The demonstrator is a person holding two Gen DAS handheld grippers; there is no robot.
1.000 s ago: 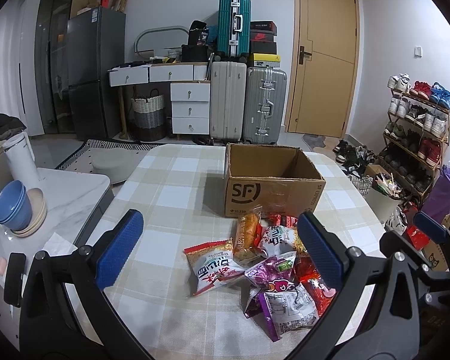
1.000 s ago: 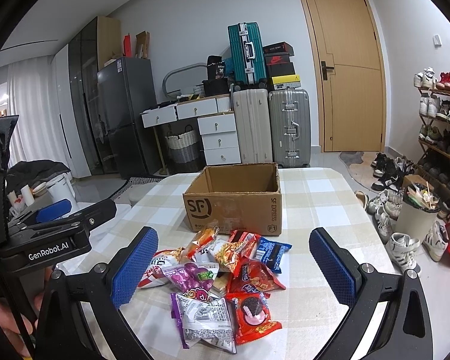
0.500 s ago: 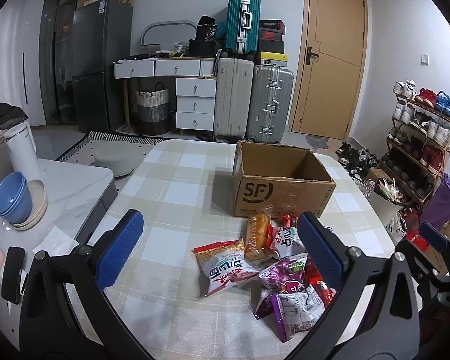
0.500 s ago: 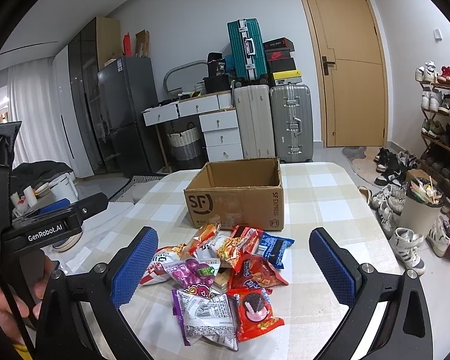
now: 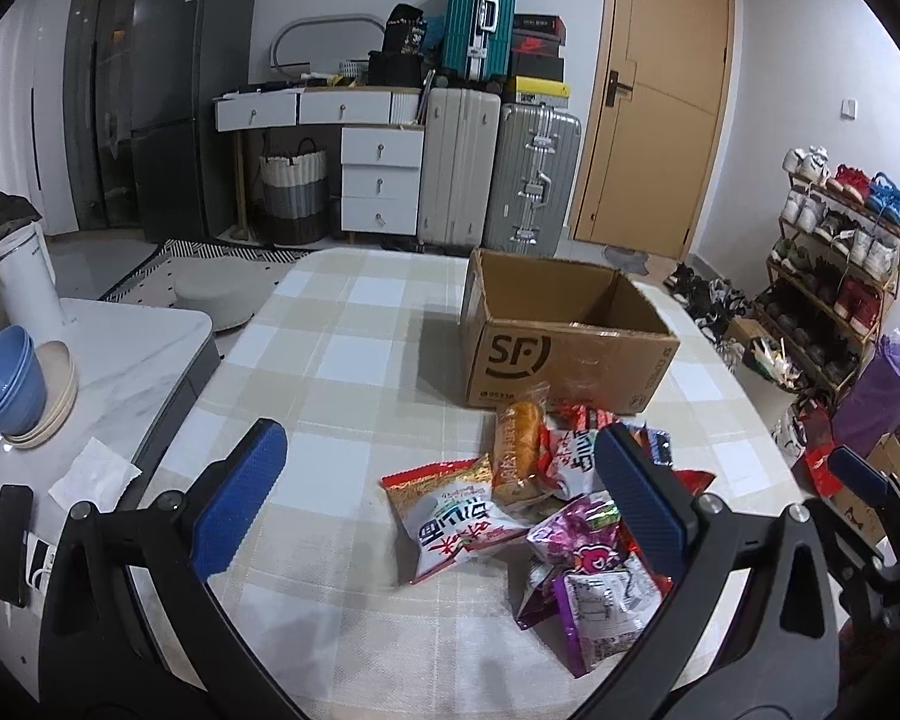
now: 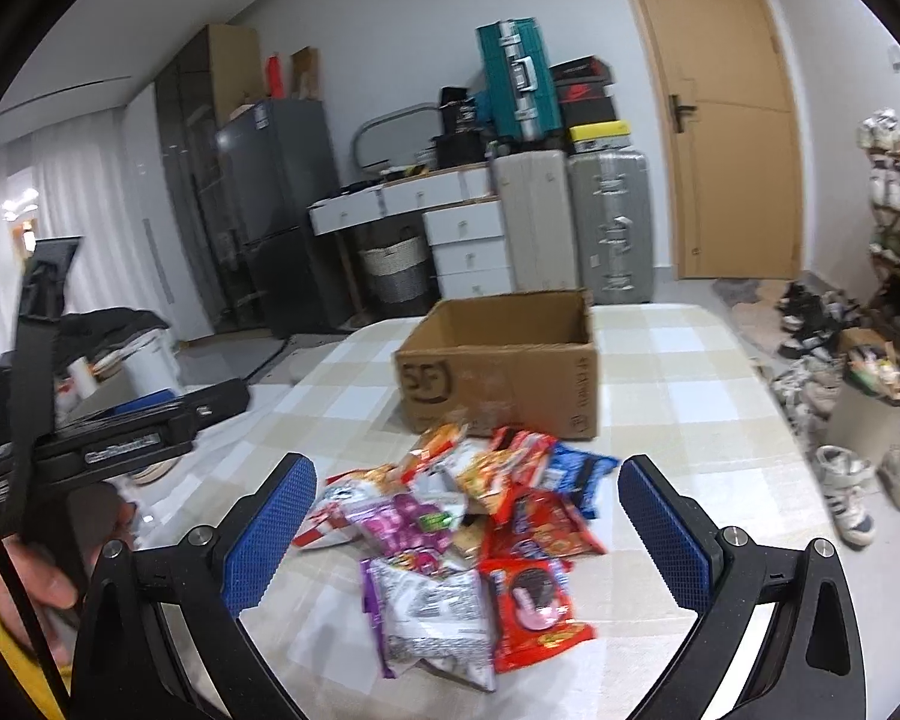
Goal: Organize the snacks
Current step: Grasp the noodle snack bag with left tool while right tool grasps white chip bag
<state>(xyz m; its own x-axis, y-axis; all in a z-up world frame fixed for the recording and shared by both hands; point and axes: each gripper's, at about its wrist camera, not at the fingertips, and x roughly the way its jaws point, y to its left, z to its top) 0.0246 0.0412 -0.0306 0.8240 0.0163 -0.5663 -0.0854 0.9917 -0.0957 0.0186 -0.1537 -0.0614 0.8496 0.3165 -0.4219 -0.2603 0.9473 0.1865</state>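
Note:
A pile of snack packets lies on the checked tablecloth, just in front of an open, empty cardboard box marked SF. My left gripper hangs open above the table, its right finger over the pile's edge and a red-and-white packet between the fingers' lines. My right gripper is open too, spread wide over the pile, with a purple packet and a red cookie packet below it. Neither holds anything.
A side counter to the left carries blue bowls, a white jug and a phone. Suitcases, drawers and a fridge stand at the back. A shoe rack lines the right wall.
Both grippers have come closer to the snack pile and tilted down a little; the right wrist view is blurred from motion. Both stay open and no packet has moved.

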